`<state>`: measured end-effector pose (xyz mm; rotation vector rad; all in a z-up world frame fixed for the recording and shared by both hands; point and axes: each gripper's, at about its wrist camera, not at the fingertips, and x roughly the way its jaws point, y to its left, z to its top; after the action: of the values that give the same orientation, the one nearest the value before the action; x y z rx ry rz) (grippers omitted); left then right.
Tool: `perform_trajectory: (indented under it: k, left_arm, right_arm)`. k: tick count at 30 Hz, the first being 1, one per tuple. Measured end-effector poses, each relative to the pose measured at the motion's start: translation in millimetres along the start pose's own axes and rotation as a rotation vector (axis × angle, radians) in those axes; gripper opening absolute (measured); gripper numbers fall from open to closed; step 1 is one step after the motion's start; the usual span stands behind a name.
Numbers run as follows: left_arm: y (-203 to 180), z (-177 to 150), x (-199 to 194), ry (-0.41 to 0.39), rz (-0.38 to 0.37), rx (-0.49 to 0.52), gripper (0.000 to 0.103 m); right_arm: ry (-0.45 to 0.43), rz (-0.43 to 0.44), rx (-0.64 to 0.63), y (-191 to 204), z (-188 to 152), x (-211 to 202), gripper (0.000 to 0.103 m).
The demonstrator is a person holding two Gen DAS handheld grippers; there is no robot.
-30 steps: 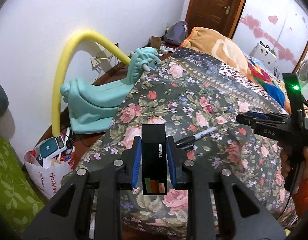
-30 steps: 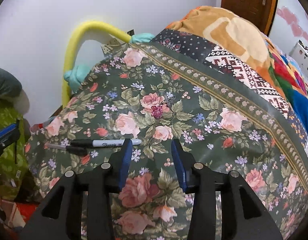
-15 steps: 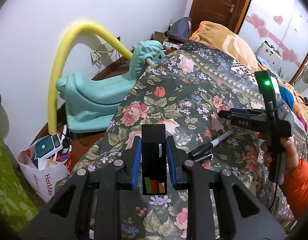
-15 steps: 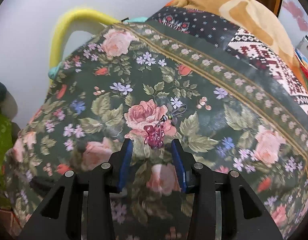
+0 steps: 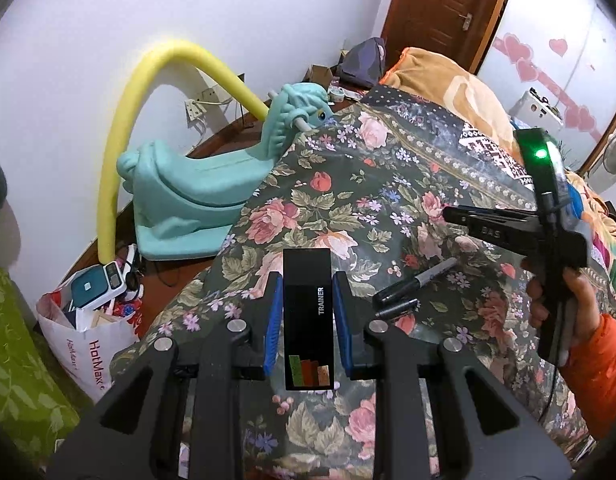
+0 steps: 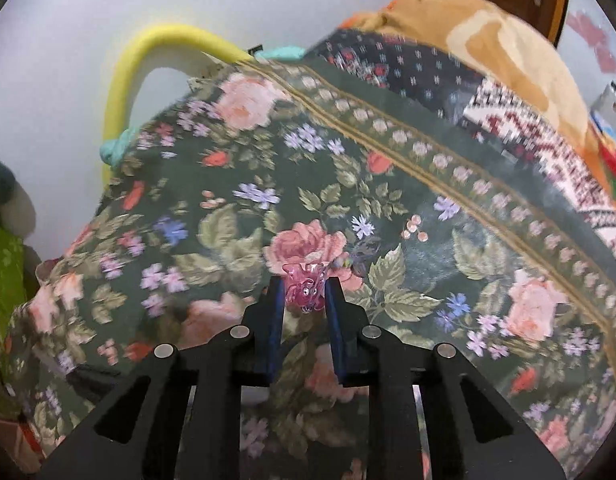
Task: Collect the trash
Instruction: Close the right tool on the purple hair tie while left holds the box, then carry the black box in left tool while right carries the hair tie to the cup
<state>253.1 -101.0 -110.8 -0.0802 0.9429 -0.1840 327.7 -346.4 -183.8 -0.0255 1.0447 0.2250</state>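
Observation:
My left gripper point(image 5: 307, 316) is shut on a black box point(image 5: 308, 320) marked TRAINER and holds it above the near end of the floral bedspread point(image 5: 348, 200). My right gripper point(image 6: 305, 300) is shut on a small pink translucent hair clip point(image 6: 304, 286), just above the bedspread point(image 6: 236, 240). In the left wrist view the right gripper point(image 5: 452, 214) reaches in from the right. Two black markers point(image 5: 412, 286) lie on the bedspread below it.
A white HotMax bag point(image 5: 90, 332) stuffed with items stands on the floor at the left. A teal rocking toy point(image 5: 204, 192) and a yellow foam tube point(image 5: 120, 128) stand by the wall. A green cushion point(image 5: 16, 364) is at the far left.
My right gripper moved forward over the bedspread and closed on the pink clip. My left gripper kept the black box and shifted slightly.

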Motion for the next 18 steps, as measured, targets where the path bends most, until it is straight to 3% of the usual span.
perform_trajectory:
  k: [7,18]
  left_arm:
    - [2,-6,-41,-0.038,0.018,-0.02,0.024]
    - [19,-35,-135,-0.135,0.081,-0.059,0.024]
  right_arm:
    - [-0.083,0.034,-0.056,36,-6,-73,0.018]
    - [-0.22,0.151,-0.189,126,-23,-172,0.019]
